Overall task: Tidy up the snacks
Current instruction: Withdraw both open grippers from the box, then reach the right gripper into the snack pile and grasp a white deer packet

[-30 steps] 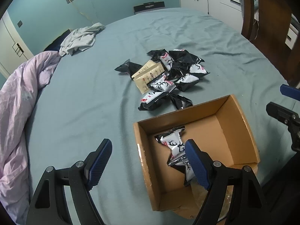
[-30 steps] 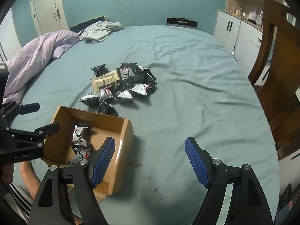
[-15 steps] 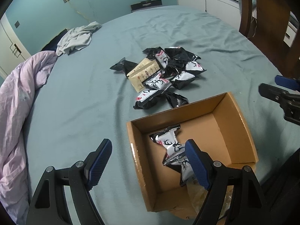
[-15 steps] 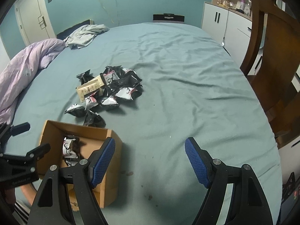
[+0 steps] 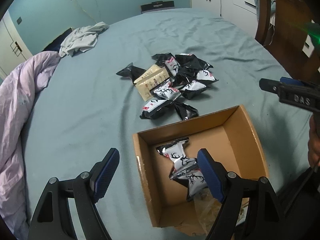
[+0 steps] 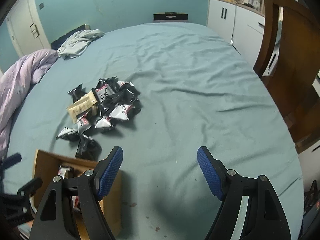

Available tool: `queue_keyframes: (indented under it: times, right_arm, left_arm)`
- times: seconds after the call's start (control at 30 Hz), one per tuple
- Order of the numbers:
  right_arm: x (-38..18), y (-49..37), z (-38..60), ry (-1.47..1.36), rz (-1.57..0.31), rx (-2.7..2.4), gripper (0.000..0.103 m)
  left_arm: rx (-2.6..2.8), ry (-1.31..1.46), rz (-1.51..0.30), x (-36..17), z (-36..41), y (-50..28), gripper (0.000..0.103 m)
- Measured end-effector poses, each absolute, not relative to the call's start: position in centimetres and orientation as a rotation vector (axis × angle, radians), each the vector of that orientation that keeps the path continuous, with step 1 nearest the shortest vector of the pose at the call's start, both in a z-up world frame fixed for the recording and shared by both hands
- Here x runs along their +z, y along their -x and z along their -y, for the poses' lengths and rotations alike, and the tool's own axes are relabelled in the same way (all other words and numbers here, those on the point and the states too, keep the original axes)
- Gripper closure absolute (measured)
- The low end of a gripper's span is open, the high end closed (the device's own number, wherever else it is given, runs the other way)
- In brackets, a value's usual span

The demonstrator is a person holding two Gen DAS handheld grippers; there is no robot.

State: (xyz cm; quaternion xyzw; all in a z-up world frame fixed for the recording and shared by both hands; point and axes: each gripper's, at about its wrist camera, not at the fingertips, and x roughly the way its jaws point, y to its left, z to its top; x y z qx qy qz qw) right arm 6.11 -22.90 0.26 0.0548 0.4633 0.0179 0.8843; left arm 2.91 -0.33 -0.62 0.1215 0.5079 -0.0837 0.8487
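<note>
A pile of black-and-white snack packets [image 5: 176,84] with a beige packet [image 5: 151,81] lies on the teal bed sheet; it also shows in the right wrist view [image 6: 106,108]. An open cardboard box [image 5: 248,124] sits near the bed's front edge and holds two deer-print packets [image 5: 180,160]. My left gripper [image 5: 158,172] is open and empty, straddling the box's left wall. My right gripper [image 6: 160,172] is open and empty above bare sheet, right of the box [image 6: 46,164].
A lilac duvet [image 5: 18,100] is bunched along the left side. A grey garment [image 5: 84,38] lies at the far left. A wooden chair [image 6: 290,64] stands right of the bed. White cabinets [image 6: 230,20] line the far right wall.
The right gripper has moved forward and to the right, away from the box. The left gripper stays over the box, nearly still. Both stay open.
</note>
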Motion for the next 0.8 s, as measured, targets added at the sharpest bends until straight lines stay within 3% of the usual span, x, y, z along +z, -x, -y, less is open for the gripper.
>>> queue_keyframes:
  times: [0.8]
  right_arm:
    - [-5.5, -17.5, 21.0, -0.157, -1.113, 0.158, 0.027]
  left_arm:
    - [-0.161, -0.202, -1.104, -1.5, -1.2, -4.8, 0.022]
